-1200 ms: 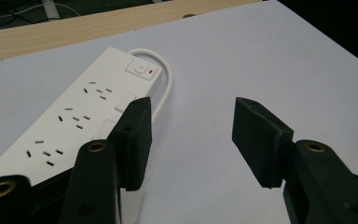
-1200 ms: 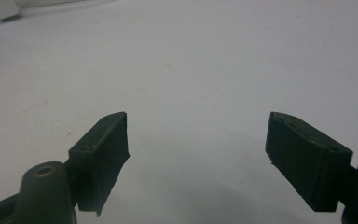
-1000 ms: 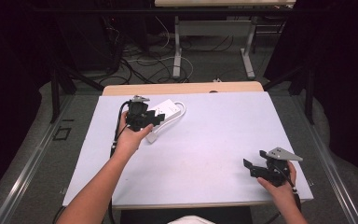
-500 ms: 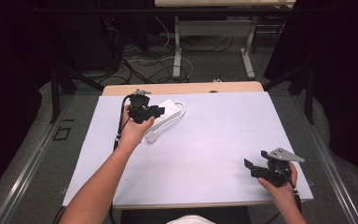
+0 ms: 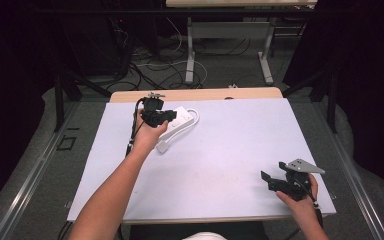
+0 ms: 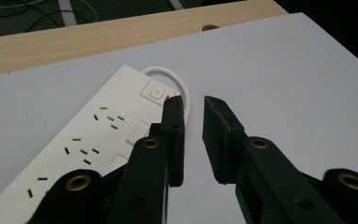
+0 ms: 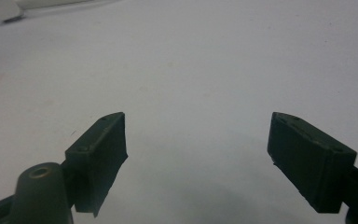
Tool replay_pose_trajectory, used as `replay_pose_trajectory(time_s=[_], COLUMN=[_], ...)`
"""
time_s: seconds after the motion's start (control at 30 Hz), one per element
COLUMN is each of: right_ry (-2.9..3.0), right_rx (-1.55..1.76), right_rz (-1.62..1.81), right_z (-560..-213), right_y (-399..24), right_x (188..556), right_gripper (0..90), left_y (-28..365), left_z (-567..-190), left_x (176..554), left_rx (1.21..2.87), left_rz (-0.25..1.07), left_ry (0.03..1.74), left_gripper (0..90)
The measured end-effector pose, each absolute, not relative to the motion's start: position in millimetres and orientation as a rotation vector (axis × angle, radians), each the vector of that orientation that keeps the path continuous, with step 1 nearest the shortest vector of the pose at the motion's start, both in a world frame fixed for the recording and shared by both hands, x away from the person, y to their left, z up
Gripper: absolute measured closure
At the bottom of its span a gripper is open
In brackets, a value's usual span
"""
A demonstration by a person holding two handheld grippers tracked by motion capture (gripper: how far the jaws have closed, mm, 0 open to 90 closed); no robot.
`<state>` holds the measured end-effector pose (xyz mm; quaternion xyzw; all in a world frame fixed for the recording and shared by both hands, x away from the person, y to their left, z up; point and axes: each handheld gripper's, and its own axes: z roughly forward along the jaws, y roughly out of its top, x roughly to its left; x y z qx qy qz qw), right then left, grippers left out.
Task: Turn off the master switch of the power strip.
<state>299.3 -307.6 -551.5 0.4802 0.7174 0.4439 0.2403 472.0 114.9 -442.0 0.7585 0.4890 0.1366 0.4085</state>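
Left tool [image 6: 193, 105], closing, grips nothing; power strip [image 6: 88, 140] lies diagonally, switch end farthest.

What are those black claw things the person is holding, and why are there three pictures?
Those are hand-held grippers, like big tweezers with two jaws. One camera looks down from above. The other two ride on the grippers and look along the jaws. On the white table lies a white power strip with its cord. The left gripper hovers over the strip's switch end; its jaws have just been closing, a narrow gap remains, and nothing is between them. The right gripper is wide open and holds nothing, low over bare table.
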Motion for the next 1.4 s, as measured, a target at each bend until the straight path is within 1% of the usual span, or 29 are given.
replay_pose_trajectory(time_s=[0.2,0.4,0.8,0.93,1.4], right_ry=[1.944,1.959,1.972,1.979,1.972], right_rx=[1.313,1.314,1.297,1.299,1.304], right_rz=[1.216,1.218,1.215,1.212,1.212], right_z=[-550,-551,-553,-552,-554], right_y=[-309,-308,-304,-304,-304], right_x=[298,300,301,300,299], right_gripper=[19.2,19.2,19.2,19.3,19.3], left_y=[107,96,78,74,65], left_z=[-437,-434,-432,-434,-446], left_x=[478,484,498,505,528], left_rx=[1.910,1.926,1.947,1.945,2.014], left_rz=[0.352,0.365,0.384,0.393,0.385], left_ry=[1.232,1.231,1.251,1.276,1.260], left_gripper=[83.0,89.6,90.0,90.0,90.0])
